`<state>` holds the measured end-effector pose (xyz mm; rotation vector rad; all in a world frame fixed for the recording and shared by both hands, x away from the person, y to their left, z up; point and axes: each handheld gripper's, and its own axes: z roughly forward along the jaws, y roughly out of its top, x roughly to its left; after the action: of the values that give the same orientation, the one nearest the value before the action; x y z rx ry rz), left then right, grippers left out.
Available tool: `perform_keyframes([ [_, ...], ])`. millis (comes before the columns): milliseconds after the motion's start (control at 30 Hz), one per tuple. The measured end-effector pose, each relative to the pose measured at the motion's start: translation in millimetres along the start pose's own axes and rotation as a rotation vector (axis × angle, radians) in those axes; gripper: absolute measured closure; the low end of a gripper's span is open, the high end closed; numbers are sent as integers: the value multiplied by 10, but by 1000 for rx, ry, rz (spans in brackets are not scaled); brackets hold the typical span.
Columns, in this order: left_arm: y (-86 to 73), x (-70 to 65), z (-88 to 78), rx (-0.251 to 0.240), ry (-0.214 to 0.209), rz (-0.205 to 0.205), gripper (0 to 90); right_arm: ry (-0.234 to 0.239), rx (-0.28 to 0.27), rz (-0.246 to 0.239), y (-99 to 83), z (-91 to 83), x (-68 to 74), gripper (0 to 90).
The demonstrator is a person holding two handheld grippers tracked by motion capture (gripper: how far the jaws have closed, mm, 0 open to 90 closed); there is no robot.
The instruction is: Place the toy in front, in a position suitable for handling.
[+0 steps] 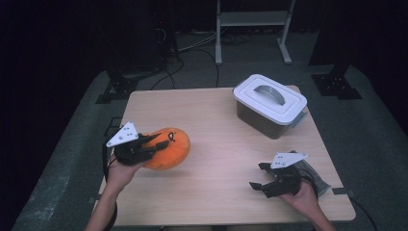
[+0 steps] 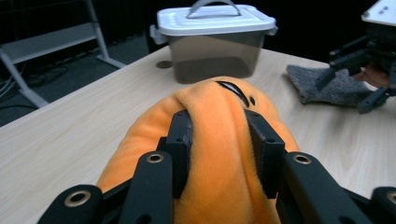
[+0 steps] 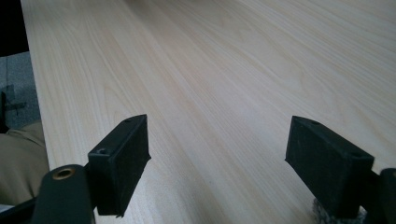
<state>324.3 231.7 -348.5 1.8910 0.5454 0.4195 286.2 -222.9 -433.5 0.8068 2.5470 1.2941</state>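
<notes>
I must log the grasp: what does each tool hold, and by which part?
The left tool pinches the orange plush toy by a fold of its soft body. The right tool is open and holds nothing.

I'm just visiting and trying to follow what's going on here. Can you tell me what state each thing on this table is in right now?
Orange plush toy: squeezed between the left gripper's jaws.
Left gripper: shut on the toy.
Right gripper: open, nothing between its jaws, just above the table.
Storage box: upright, white lid on, handle lying flat.
Grey cloth: lying flat, partly under the right gripper.
</notes>
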Motion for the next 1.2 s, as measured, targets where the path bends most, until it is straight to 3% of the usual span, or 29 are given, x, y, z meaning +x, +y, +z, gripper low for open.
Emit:
perform_keyframes([
  [133,105,-109,106,-13,-45,18,663,2,-9,11,-3,-29,-8,201],
  [467,234,-279,350,22,-98,65,660,3,-21,6,3,-71,-11,201],
  [767,214,-407,571,35,-141,73,660,-5,-30,24,-26,-132,-61,201],
  [1200,41,-687,977,66,-197,80,660,-35,-57,41,-56,-235,-133,201],
])
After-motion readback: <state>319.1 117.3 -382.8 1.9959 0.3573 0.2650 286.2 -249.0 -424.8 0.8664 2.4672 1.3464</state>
